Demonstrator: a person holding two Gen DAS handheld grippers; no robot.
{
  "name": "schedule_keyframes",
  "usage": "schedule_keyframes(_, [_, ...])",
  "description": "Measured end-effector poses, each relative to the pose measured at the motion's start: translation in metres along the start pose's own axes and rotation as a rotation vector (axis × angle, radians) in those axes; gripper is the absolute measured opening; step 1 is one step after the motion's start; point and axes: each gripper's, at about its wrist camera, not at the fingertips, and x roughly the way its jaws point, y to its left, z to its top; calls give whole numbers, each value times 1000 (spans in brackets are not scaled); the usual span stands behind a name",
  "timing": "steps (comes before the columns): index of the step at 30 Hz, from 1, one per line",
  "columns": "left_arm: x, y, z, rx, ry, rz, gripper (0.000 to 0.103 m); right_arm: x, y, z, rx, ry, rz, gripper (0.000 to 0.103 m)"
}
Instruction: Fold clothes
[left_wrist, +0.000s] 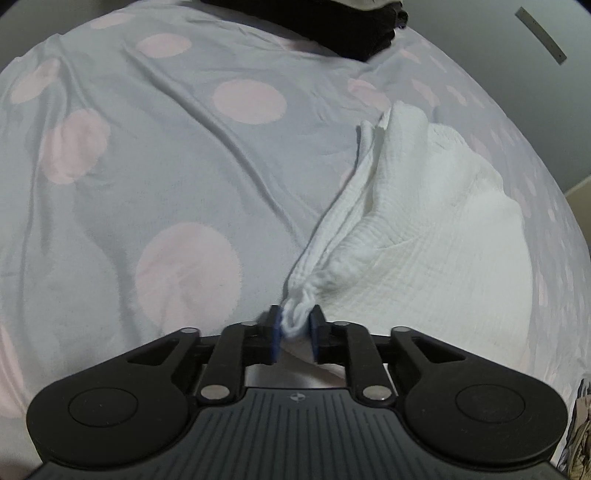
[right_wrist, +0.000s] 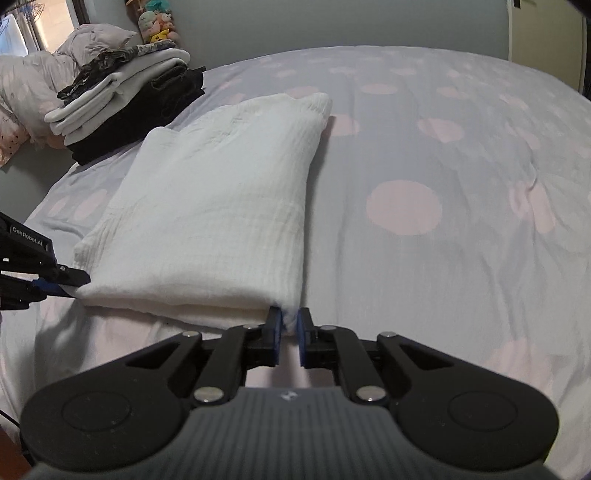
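A white textured garment (right_wrist: 218, 206) lies folded lengthwise on the bed, stretching away from me. My left gripper (left_wrist: 294, 325) is shut on a bunched near corner of the white garment (left_wrist: 399, 221). It also shows at the left edge of the right wrist view (right_wrist: 62, 280), pinching the garment's near left corner. My right gripper (right_wrist: 290, 321) is shut on the garment's near right corner, low over the sheet.
The bed has a grey sheet with pink dots (right_wrist: 424, 166). A stack of folded clothes, black at the bottom (right_wrist: 125, 99), sits at the far left, also at the top of the left wrist view (left_wrist: 354, 26). Pillows and plush toys (right_wrist: 159, 26) lie behind it.
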Motion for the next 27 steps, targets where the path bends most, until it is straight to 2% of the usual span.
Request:
schedule_keyframes(2, [-9, 1, -2, -12, -19, -18, 42, -8, -6, -2, 42, -20, 32, 19])
schedule_keyframes(3, [-14, 1, -5, -15, -33, -30, 47, -13, -9, -2, 67, -36, 59, 33])
schedule_keyframes(4, [-19, 1, -7, -9, -52, -42, 58, -19, -12, -2, 93, -58, 91, 44])
schedule_keyframes(5, [-22, -1, -7, 0, -67, -51, 63, -23, -14, -3, 110, -83, 105, 46])
schedule_keyframes(8, [-21, -3, -7, 2, -55, -45, 67, -32, -18, -3, 162, -139, 129, 54])
schedule_keyframes(14, [2, 5, -4, -70, 29, -64, 67, -12, -36, 5, 318, -97, 124, 54])
schedule_keyframes(17, [9, 5, -2, -98, 24, -68, 66, 4, -42, 9, 368, -57, 149, 54])
schedule_keyframes(21, [18, -3, 1, -63, 19, -48, 66, 25, -41, 12, 371, -11, 162, 49])
schedule_keyframes(23, [21, -8, 2, -34, 11, -36, 58, 30, -37, 15, 335, -14, 161, 42])
schedule_keyframes(24, [22, -10, 2, -19, 5, -31, 54, 32, -35, 16, 319, -13, 169, 34])
schedule_keyframes(25, [22, -12, 2, -3, -1, -31, 44, 34, -34, 16, 312, -9, 180, 25])
schedule_keyframes(27, [23, -17, 2, 29, -9, -39, 31, 37, -33, 16, 299, -7, 190, 20])
